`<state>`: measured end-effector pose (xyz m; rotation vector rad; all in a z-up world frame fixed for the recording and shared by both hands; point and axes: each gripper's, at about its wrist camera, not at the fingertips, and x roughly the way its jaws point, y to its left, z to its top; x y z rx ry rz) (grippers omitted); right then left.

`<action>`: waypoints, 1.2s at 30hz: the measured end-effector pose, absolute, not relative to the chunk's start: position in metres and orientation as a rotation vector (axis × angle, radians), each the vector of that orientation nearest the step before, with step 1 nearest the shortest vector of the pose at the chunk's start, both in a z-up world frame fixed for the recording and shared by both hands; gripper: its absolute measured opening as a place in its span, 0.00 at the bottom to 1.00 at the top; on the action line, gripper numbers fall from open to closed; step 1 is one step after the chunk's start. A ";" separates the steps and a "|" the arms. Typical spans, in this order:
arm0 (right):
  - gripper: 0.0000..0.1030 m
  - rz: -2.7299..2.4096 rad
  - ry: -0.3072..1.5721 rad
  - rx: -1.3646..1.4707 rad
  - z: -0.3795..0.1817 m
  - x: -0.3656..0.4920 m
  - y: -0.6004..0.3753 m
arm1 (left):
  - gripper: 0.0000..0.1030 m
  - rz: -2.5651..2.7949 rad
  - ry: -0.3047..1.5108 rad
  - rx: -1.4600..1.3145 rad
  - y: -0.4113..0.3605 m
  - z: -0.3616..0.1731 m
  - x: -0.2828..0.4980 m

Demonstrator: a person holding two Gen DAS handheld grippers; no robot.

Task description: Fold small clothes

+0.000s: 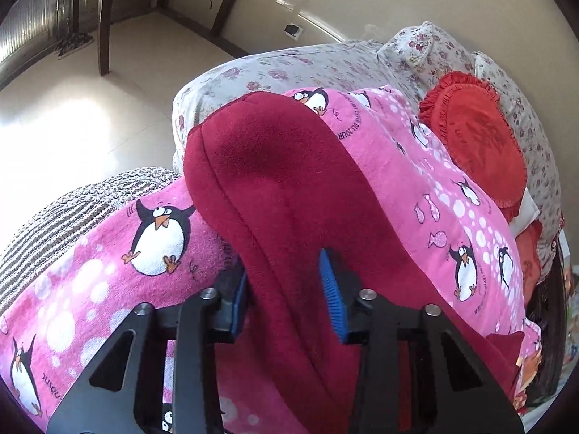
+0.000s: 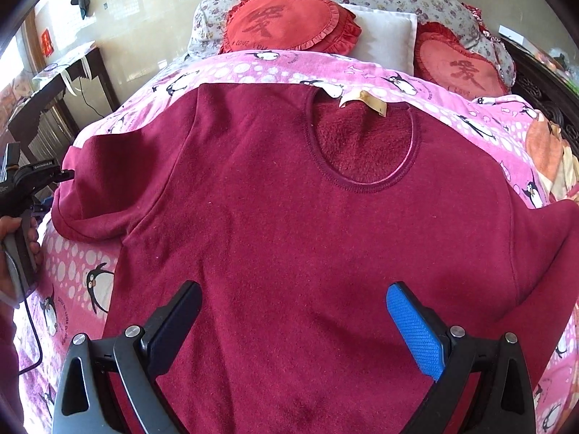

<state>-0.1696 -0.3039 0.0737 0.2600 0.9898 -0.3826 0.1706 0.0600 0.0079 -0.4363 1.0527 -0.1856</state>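
Note:
A dark red fleece sweater lies flat on the pink penguin blanket, collar with a tan label facing the far pillows. My right gripper hovers open over the sweater's lower body, holding nothing. In the left wrist view, the sweater's left sleeve runs between the fingers of my left gripper, whose blue pads sit on either side of the fabric with a gap still showing. The left gripper also shows in the right wrist view at the sleeve's end.
Two red heart cushions and a white pillow lie at the bed's head on floral bedding. A striped knit item lies at the bed's left edge. A dark table stands beside the bed.

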 end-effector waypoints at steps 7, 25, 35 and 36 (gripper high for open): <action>0.98 -0.397 0.978 0.291 0.077 -0.175 -0.314 | 0.10 -0.261 0.987 -0.377 0.049 0.046 0.148; 0.98 -0.546 0.877 0.390 0.105 -0.234 -0.380 | 0.10 -0.859 0.888 -0.092 -0.182 0.134 -0.058; 0.98 -0.669 0.857 0.509 0.101 -0.288 -0.438 | 0.43 -1.097 1.008 0.154 -0.246 0.082 -0.144; 0.98 -0.672 0.856 0.515 0.100 -0.290 -0.440 | 0.51 -1.114 0.992 0.161 -0.239 0.086 -0.148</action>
